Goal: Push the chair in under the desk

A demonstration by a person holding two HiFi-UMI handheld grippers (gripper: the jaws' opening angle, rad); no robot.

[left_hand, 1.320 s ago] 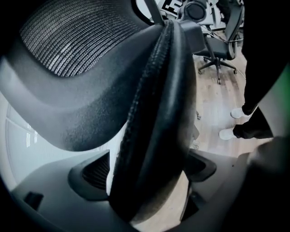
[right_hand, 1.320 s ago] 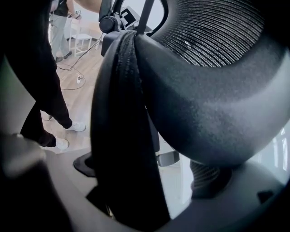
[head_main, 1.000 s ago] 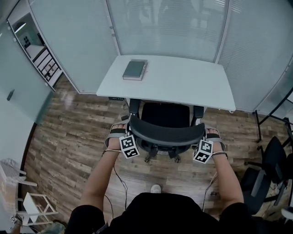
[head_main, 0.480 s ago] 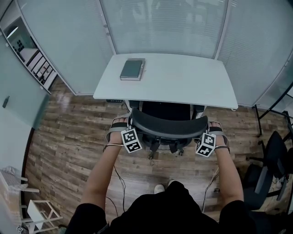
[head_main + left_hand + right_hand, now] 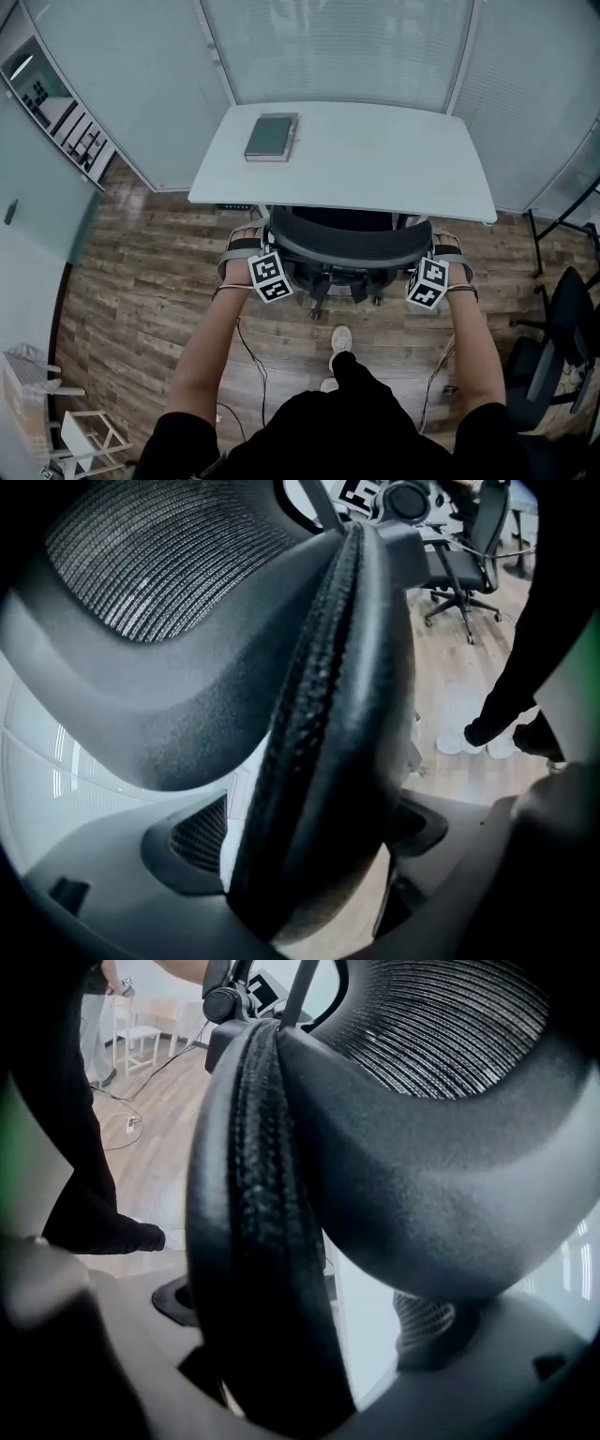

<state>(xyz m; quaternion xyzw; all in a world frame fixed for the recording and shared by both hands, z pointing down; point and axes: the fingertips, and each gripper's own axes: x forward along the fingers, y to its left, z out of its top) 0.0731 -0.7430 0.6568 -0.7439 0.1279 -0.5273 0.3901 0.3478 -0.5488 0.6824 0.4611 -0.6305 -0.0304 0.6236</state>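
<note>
The desk [image 5: 375, 159] stands against the glass wall [image 5: 337, 47]. What looks like a closed notebook [image 5: 271, 138] lies on its far left corner. The chair [image 5: 349, 246] sits before the desk's near edge, seat under the top, backrest just outside it. The left gripper [image 5: 267, 258] is at the backrest's left end and the right gripper [image 5: 422, 258] at its right end, each with the backrest's edge between its jaws. A shoe [image 5: 341, 339] is on the floor behind the chair. A second chair [image 5: 553, 347] stands well apart to the right.
</note>
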